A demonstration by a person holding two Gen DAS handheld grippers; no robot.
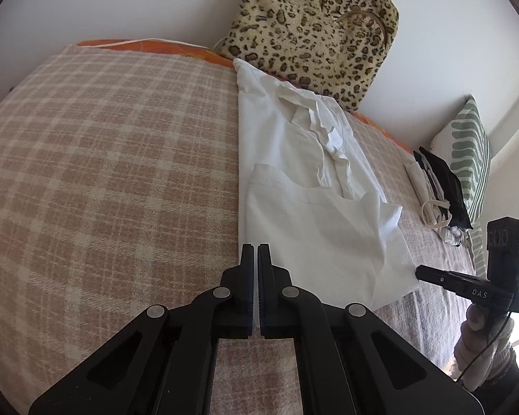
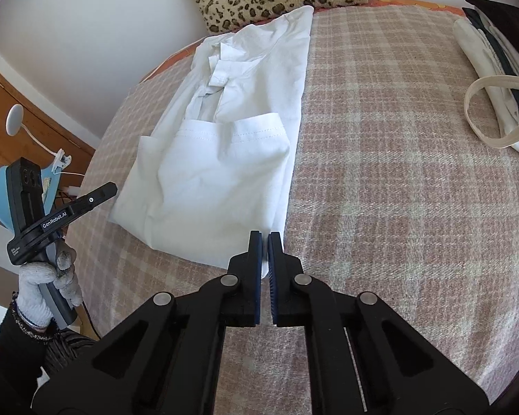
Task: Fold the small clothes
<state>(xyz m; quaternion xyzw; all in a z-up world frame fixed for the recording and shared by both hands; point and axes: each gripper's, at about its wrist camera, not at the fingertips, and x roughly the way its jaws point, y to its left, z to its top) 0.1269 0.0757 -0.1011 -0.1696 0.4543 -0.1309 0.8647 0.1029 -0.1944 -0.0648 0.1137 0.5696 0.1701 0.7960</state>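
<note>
Both grippers pinch the near corners of a half-folded white shirt on the bed

The bed point(image 2: 398, 173), under a pink checked blanket, carries the white shirt point(image 2: 225, 159) lengthwise, its far end against the leopard cushion point(image 1: 311, 27); the sides look folded in to a long strip and the hem seems turned up once, so I judge the crosswise folds remain. A stack of folded clothes point(image 1: 439, 190) lies right of the shirt, suggesting earlier pieces are done. The cloth is thin, creased, bunched near the collar. Left gripper point(image 1: 255, 252) and right gripper point(image 2: 264, 242) each have jaws nearly closed on a near corner of the shirt
</note>
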